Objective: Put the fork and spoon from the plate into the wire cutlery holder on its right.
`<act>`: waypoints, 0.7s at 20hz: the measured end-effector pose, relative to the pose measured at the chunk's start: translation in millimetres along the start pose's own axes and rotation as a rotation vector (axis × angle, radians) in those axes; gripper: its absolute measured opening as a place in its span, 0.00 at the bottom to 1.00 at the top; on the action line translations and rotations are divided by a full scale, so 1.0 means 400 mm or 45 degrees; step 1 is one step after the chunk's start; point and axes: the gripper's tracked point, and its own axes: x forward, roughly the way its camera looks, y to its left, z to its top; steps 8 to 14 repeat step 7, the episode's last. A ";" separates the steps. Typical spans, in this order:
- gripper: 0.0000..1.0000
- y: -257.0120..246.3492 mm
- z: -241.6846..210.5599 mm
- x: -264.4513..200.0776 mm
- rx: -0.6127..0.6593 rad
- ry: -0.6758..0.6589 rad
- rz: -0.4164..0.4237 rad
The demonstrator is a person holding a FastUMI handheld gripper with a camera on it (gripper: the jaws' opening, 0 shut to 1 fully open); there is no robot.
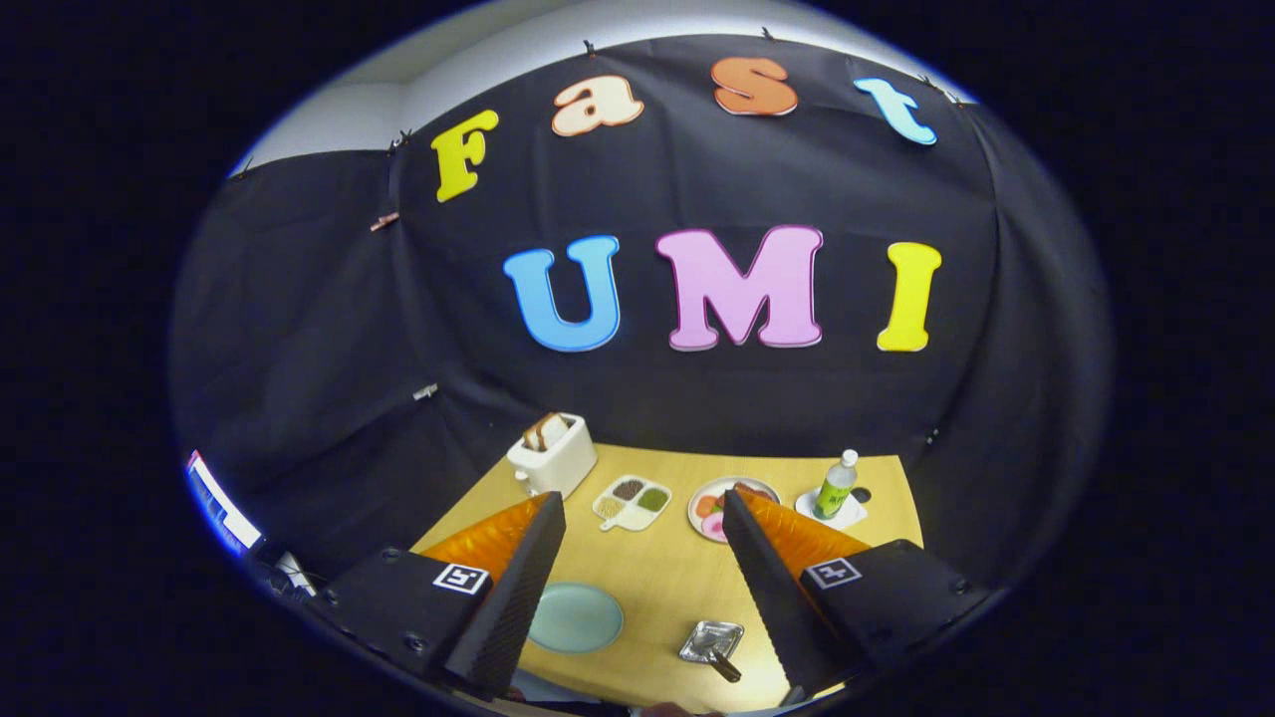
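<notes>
Fingers (pixel 518 588) spread wide on gripper (pixel 637 518), holding nothing | pale green plate (pixel 575 617) near left, looks bare | wire holder (pixel 711 640) near right, one handle inside | fork, spoon: cannot tell apart; task seems partly done

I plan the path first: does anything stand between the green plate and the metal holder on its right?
Nothing visible does: only bare table lies between plate and holder. The claw is open; both lie between its fingers.
</notes>
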 end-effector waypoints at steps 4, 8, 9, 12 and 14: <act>0.99 -0.030 0.075 0.002 0.008 -0.206 -0.120; 0.99 -0.070 0.113 -0.007 -0.008 -0.337 -0.251; 0.99 -0.070 0.113 -0.007 -0.008 -0.337 -0.251; 0.99 -0.070 0.113 -0.007 -0.008 -0.337 -0.251; 0.99 -0.070 0.113 -0.007 -0.008 -0.337 -0.251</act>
